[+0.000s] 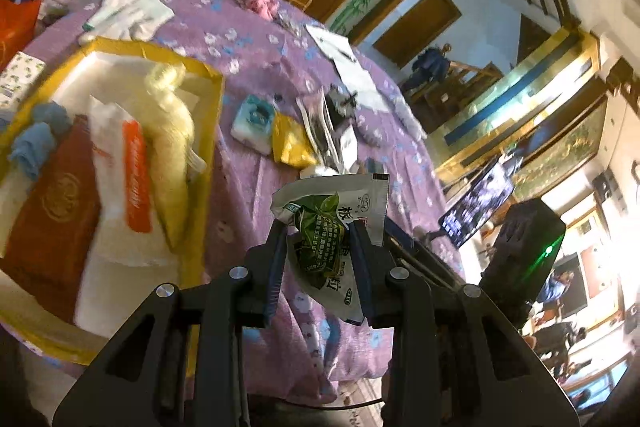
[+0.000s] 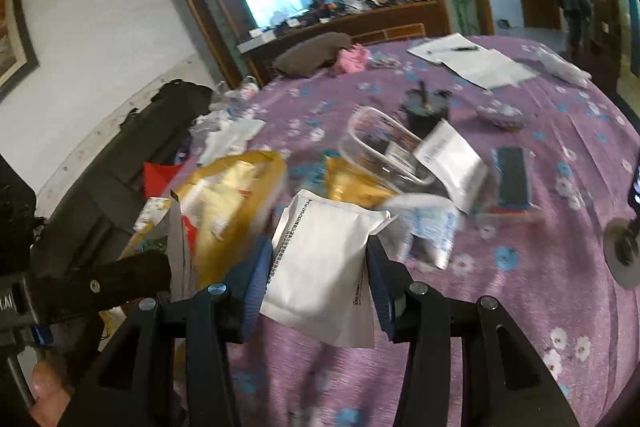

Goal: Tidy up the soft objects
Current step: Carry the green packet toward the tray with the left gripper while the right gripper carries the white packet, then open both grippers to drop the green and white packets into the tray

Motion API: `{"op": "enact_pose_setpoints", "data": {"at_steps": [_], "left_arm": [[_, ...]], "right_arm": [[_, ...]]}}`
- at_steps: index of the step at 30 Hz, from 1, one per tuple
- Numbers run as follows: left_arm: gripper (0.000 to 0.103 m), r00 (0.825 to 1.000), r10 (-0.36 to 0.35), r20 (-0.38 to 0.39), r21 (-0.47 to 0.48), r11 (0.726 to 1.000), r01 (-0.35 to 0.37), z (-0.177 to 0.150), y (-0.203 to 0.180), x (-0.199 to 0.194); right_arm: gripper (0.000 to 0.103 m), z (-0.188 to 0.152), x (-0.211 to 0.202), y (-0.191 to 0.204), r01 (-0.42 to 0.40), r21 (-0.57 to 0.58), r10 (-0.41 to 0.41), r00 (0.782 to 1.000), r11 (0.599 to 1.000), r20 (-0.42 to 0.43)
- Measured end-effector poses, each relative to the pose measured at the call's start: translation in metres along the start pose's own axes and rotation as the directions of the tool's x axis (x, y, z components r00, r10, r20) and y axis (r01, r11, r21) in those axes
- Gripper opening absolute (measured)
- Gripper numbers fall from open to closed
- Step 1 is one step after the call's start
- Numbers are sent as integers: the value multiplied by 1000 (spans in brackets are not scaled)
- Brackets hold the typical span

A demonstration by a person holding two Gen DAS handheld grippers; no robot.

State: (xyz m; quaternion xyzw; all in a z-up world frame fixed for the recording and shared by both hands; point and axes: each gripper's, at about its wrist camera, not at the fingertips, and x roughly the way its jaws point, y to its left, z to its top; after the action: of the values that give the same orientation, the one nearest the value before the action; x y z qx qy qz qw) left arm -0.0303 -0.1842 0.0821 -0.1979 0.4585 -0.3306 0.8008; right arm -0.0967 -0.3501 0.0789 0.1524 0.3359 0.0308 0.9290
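In the left wrist view my left gripper is shut on a crumpled green and silver sachet, held above the purple floral tablecloth. To its left stands a yellow-rimmed box holding a red packet, a white and orange pack, a pale yellow soft bundle and a blue cloth. In the right wrist view my right gripper is shut on a white pouch above the table. The yellow-rimmed box lies beyond, to the left.
A teal and white tissue pack and a yellow packet lie past the box. A clear plastic tub, papers with a pen, a pink item and a brown cushion sit farther back. A person stands by the door.
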Motion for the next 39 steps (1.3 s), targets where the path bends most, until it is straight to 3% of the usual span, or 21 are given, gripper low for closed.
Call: {"op": "enact_pose_setpoints", "data": {"at_steps": [10, 15, 21, 26, 30, 33, 39], "left_arm": [[31, 992, 74, 99, -31, 997, -71, 17, 22, -39], [31, 990, 81, 118, -68, 995, -73, 21, 39, -44], [31, 974, 169, 148, -82, 984, -158, 34, 60, -47], [31, 952, 249, 178, -85, 968, -237, 53, 79, -40], [31, 939, 298, 171, -119, 953, -280, 72, 101, -27], [31, 928, 337, 160, -159, 936, -313, 82, 119, -24], [31, 930, 348, 119, -194, 927, -322, 79, 143, -16]], "right_arm": [[47, 18, 6, 31, -101, -52, 102, 995, 994, 13], [47, 13, 23, 36, -153, -68, 150, 988, 986, -47], [47, 14, 45, 43, -224, -63, 216, 970, 973, -111], [47, 27, 61, 55, -251, -78, 243, 965, 965, -103], [47, 42, 85, 71, -267, -101, 255, 960, 958, -114], [47, 50, 108, 83, -294, -105, 273, 945, 950, -179], [48, 47, 135, 99, -261, -166, 223, 950, 951, -219]]}}
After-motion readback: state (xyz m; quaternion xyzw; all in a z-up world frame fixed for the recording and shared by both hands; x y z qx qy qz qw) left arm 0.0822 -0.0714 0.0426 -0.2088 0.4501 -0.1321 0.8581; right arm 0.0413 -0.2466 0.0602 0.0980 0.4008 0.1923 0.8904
